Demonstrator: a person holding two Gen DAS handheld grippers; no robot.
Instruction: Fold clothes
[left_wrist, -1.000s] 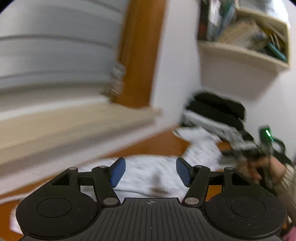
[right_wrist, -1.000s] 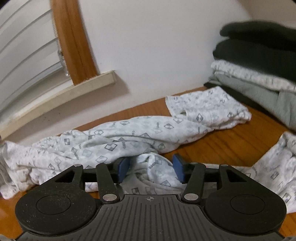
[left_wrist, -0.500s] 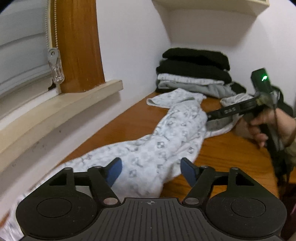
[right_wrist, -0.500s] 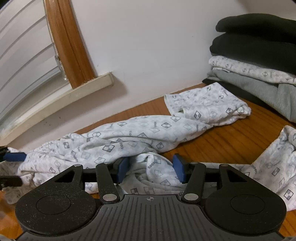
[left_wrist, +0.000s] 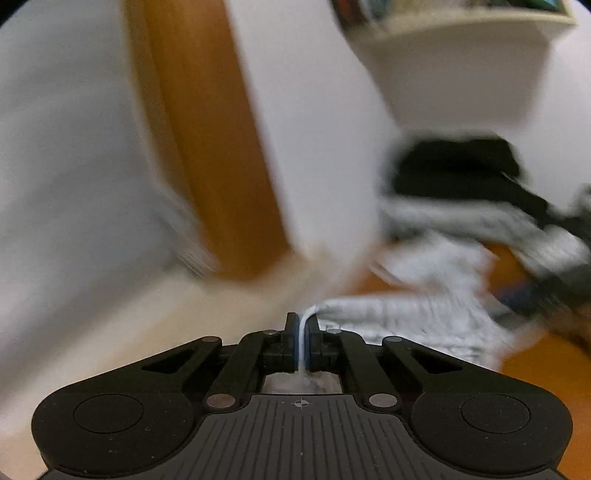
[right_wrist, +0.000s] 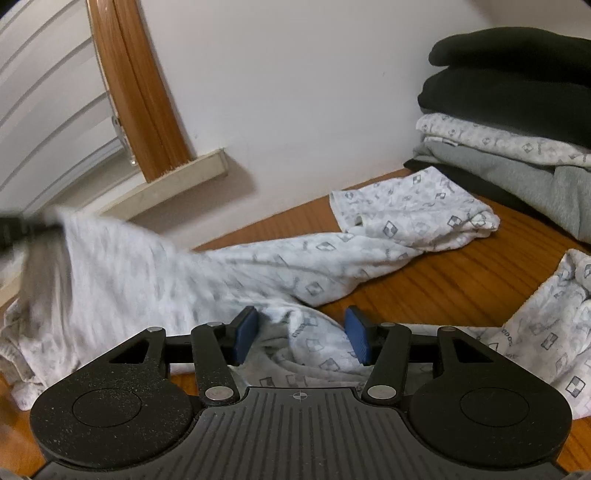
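Fingers (left_wrist: 291, 341) of my left gripper (left_wrist: 303, 341) have just snapped together, and a thin white edge of the patterned garment (left_wrist: 413, 314) is pinched between the blue pads; half a second ago they stood wide apart over that cloth. My left wrist view is now smeared with blur; the wooden window frame (left_wrist: 214, 158) and the stack of folded clothes (left_wrist: 458, 184) have slid across it.

From the right wrist view, my right gripper (right_wrist: 302, 338) has its two blue pads parted as before, straddling a bunched ridge of the same garment (right_wrist: 332, 254) without squeezing it. One end of it has risen off the wooden tabletop (right_wrist: 443, 280) at the left, blurred, where it earlier lay flat. I count one loose garment spread on the table, one stack (right_wrist: 517, 122) of about four folded pieces at the right, and two grippers.
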